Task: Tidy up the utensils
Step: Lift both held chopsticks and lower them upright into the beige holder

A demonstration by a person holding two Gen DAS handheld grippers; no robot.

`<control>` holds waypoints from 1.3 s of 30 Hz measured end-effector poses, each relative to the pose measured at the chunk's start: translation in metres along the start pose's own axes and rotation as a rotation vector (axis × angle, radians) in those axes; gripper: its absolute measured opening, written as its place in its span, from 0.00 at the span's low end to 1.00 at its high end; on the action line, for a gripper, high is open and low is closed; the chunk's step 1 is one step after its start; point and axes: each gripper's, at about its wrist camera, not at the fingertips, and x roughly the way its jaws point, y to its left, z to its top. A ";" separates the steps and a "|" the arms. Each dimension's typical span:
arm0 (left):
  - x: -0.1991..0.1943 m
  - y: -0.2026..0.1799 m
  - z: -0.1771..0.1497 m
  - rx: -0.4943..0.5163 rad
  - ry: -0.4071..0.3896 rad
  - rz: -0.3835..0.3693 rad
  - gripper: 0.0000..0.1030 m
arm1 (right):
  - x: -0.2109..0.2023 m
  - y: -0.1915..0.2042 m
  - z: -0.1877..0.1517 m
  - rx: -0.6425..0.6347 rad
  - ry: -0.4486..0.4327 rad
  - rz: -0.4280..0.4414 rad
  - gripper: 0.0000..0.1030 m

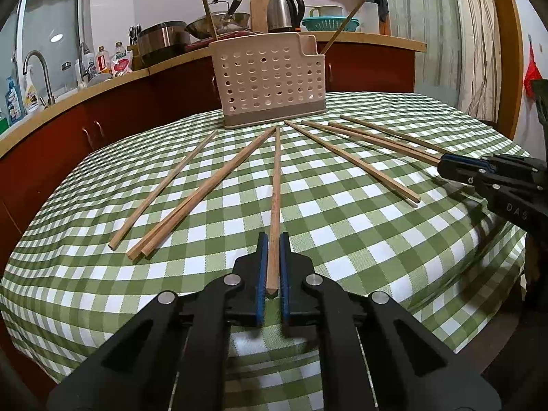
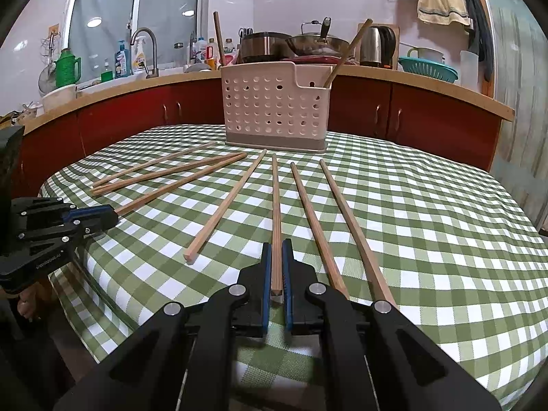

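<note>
Kitchen counter with kettle (image 1: 285, 12) and wok behind; green checked table (image 1: 342, 239) in front. Perforated utensil basket (image 1: 270, 80) upright near far edge, two chopsticks standing inside. Loose chopsticks (image 1: 191, 185) fanned flat across cloth between basket and near edge. Left gripper (image 1: 273, 260) clenched on near end of one chopstick (image 1: 276, 178). Right gripper (image 2: 276, 267) clamped on end of another chopstick (image 2: 276, 205), tip pointing toward basket.

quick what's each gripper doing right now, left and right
Left gripper: closed on a chopstick lying on the table.
Right gripper: closed on another chopstick, also on the table.
</note>
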 end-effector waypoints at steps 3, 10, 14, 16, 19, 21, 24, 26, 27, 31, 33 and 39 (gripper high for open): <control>-0.003 0.001 0.002 0.000 -0.010 0.011 0.07 | -0.004 0.000 0.002 0.003 -0.011 0.001 0.07; -0.022 0.007 0.015 -0.002 -0.074 0.039 0.06 | -0.018 0.002 0.013 0.004 -0.053 0.004 0.07; -0.033 0.008 0.022 -0.004 -0.106 0.045 0.06 | -0.029 0.002 0.022 0.005 -0.088 0.004 0.07; -0.038 0.009 0.026 -0.002 -0.123 0.052 0.06 | -0.034 0.002 0.027 0.003 -0.106 0.003 0.07; -0.044 0.010 0.031 0.000 -0.145 0.063 0.06 | -0.042 0.004 0.034 -0.001 -0.131 -0.001 0.07; -0.048 0.011 0.035 0.000 -0.159 0.069 0.06 | -0.045 0.005 0.039 -0.003 -0.144 -0.005 0.07; -0.055 0.012 0.040 0.005 -0.181 0.078 0.06 | -0.051 0.005 0.047 -0.003 -0.163 -0.008 0.07; -0.060 0.014 0.044 0.001 -0.200 0.085 0.06 | -0.055 0.006 0.051 -0.006 -0.172 -0.012 0.07; -0.062 0.014 0.046 0.000 -0.208 0.088 0.06 | -0.056 0.007 0.052 -0.006 -0.177 -0.012 0.07; -0.072 0.019 0.054 -0.005 -0.242 0.102 0.06 | -0.064 0.008 0.060 -0.008 -0.202 -0.017 0.07; -0.076 0.021 0.059 -0.009 -0.257 0.108 0.06 | -0.069 0.009 0.064 -0.010 -0.218 -0.017 0.07; -0.086 0.026 0.070 -0.021 -0.293 0.118 0.06 | -0.081 0.007 0.077 0.007 -0.249 -0.008 0.07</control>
